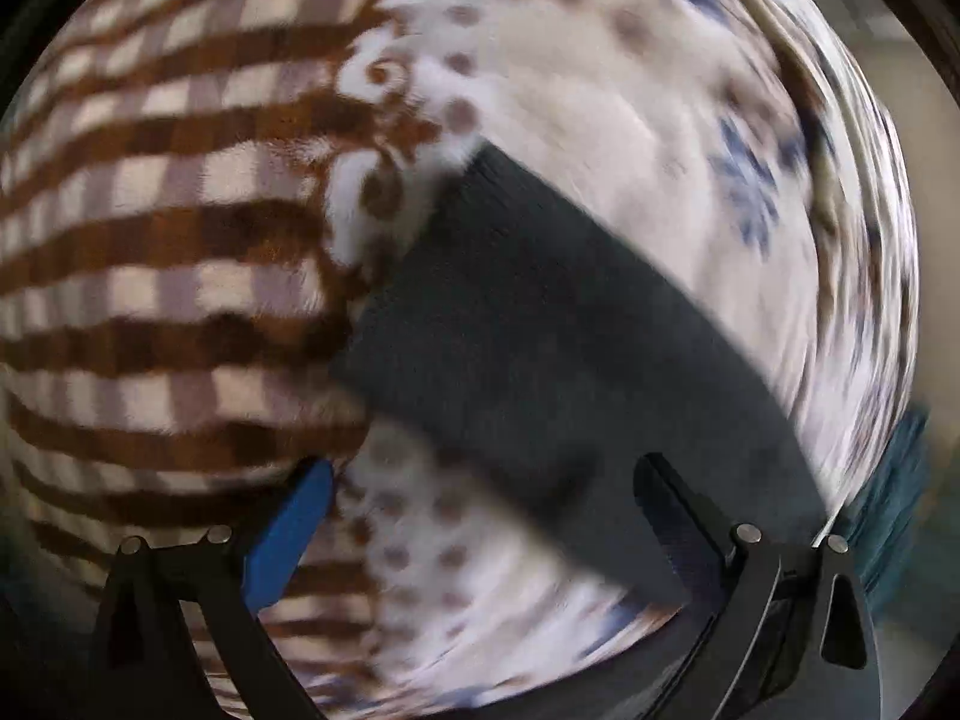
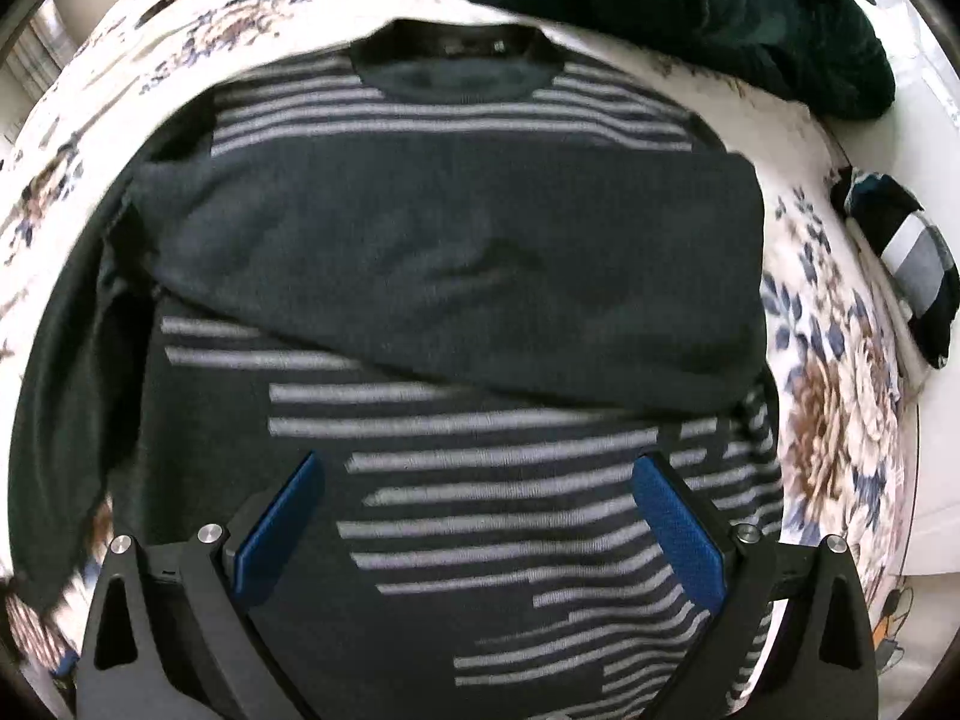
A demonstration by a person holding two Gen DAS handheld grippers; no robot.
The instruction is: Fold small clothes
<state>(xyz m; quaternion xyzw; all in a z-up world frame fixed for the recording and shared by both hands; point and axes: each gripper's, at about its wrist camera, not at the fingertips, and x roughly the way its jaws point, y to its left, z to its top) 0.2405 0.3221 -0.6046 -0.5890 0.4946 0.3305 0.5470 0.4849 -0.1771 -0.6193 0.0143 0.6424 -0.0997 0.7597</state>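
1. We see the striped sweater [image 2: 480,480] lying flat on the floral sheet [image 2: 840,390], one dark sleeve [image 2: 450,252] folded across its chest.
2. Our right gripper [image 2: 480,516] hangs above the sweater, jaws wide, empty.
3. Our left gripper [image 1: 480,516] stands wide over a dark sleeve [image 1: 540,330], gripping nothing.
4. A teal garment [image 2: 690,0] lies beyond the sweater's collar.

A heaped dark teal velvety garment [image 2: 690,6] crowded the far edge of the floral bedspread [image 2: 840,396]. A rolled black-and-white striped bundle [image 2: 912,258] blocked the right side. Bare bedspread lay between them.
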